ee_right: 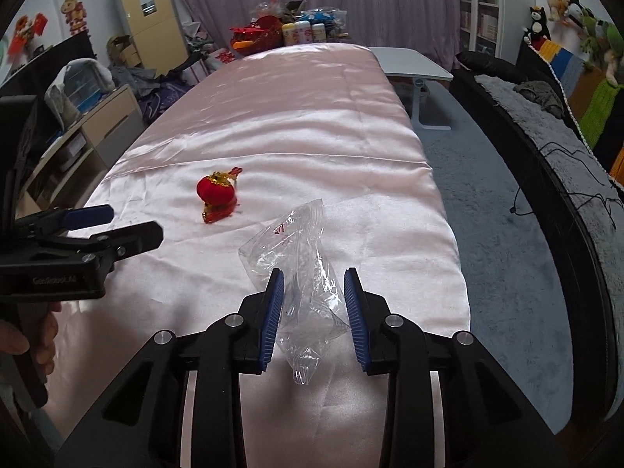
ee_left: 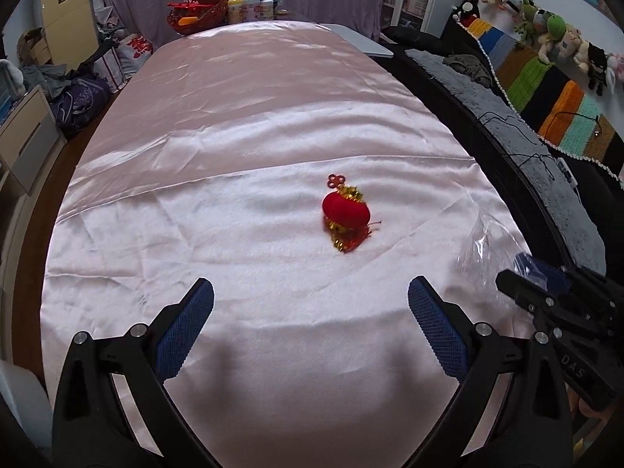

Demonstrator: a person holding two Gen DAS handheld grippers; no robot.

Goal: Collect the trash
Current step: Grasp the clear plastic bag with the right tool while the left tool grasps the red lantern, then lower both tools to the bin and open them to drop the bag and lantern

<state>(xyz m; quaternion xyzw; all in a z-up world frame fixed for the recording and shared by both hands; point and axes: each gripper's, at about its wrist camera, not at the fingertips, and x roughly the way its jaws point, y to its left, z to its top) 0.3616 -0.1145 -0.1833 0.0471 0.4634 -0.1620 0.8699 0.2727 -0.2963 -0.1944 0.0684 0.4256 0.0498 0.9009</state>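
Note:
A small red lantern ornament (ee_left: 345, 212) with gold trim lies on the pink satin cloth (ee_left: 241, 148); it also shows in the right wrist view (ee_right: 215, 192). A clear plastic bag (ee_right: 302, 261) lies on the cloth near its right edge, also seen in the left wrist view (ee_left: 487, 245). My right gripper (ee_right: 314, 290) is open, its blue pads on either side of the bag's near end, apart from it. My left gripper (ee_left: 311, 304) is wide open and empty, short of the lantern; it shows at the left of the right wrist view (ee_right: 128, 224).
A red basket (ee_left: 197, 15) and several bottles and bags (ee_left: 253, 6) stand at the table's far end. A white side table (ee_right: 413, 64) and grey carpet (ee_right: 499, 234) lie right. A sofa with plush toys (ee_left: 546, 35) runs along the right. Cabinets (ee_right: 97, 128) stand left.

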